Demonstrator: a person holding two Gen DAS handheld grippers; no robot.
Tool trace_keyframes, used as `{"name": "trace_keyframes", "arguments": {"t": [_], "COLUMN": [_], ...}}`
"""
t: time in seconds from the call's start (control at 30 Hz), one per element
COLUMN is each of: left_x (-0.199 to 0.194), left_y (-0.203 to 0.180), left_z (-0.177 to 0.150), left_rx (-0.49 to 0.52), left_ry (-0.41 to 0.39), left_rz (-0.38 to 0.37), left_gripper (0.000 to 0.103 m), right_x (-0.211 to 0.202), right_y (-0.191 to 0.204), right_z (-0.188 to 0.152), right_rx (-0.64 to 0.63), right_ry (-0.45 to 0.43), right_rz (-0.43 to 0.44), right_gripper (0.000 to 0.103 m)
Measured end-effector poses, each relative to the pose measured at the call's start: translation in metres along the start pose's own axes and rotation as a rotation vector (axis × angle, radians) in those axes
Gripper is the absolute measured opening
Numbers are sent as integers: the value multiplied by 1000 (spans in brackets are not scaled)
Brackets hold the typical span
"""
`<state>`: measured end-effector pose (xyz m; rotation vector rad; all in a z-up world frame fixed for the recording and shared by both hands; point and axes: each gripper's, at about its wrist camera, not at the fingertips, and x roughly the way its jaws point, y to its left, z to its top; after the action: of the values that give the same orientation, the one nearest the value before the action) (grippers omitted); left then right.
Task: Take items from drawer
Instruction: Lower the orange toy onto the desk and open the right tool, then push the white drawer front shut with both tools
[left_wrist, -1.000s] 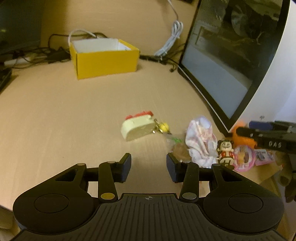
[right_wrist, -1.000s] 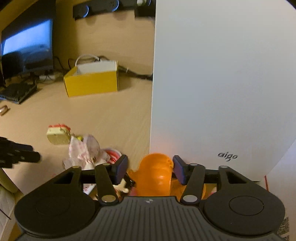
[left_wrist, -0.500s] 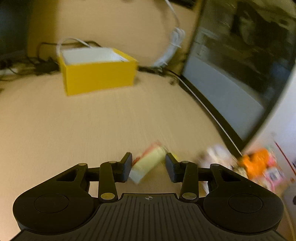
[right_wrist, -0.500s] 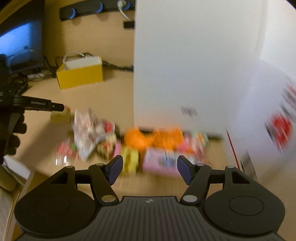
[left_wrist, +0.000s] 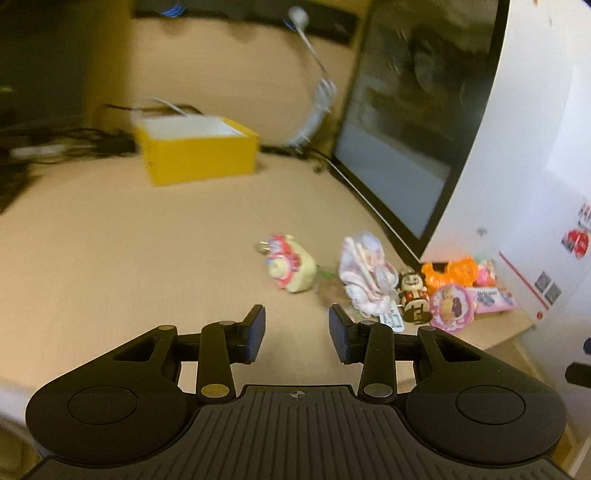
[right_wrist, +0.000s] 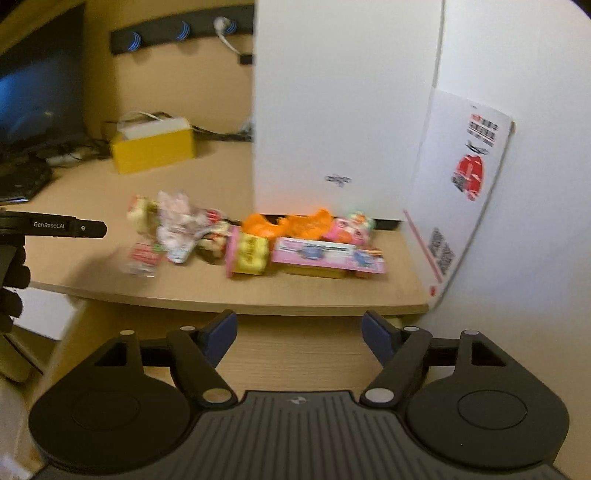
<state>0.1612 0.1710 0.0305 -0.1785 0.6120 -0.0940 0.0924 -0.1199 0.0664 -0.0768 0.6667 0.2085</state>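
Small toys and packets lie on the desk (left_wrist: 110, 240) by the white monitor back (right_wrist: 343, 110): a cream cake-shaped toy (left_wrist: 291, 267), a crumpled pink-white wrapper (left_wrist: 364, 275), a little figurine (left_wrist: 413, 291), an orange toy (right_wrist: 291, 223), a flat pink packet (right_wrist: 328, 254) and a yellow-pink pack (right_wrist: 247, 254). My left gripper (left_wrist: 296, 334) hovers open and empty just short of the cake toy. My right gripper (right_wrist: 299, 338) is open and empty, below and in front of the desk edge (right_wrist: 229, 302). No drawer shows in either view.
A yellow open box (left_wrist: 199, 151) stands at the back of the desk, with cables behind it. A dark curved screen (left_wrist: 417, 122) rises on the right. A white carton (right_wrist: 465, 192) with red print leans at the desk's right end. A gloved hand (right_wrist: 11, 284) holds the left gripper.
My right gripper has backed away from the orange toy and dropped below the desk edge, opening wider. My left gripper swung over the desk; the cake toy now lies turned, a little farther off.
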Motion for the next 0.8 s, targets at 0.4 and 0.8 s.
{"name": "trace_keyframes", "arguments": {"t": [0.4,0.8], "left_x": [-160,-164], "left_y": [-25,-132], "left_z": [-105,-229], "left_rx": [-91,-6], "left_ry": [-81,92], "left_rz": [290,214], "left_gripper": [42,42], "right_x": [-77,-70], "right_y": [13,19], "right_z": [-105,-209], "right_rx": [-25,25], "right_ry": [-107,-36], "right_rz": [298,67], "right_gripper": [75,75]}}
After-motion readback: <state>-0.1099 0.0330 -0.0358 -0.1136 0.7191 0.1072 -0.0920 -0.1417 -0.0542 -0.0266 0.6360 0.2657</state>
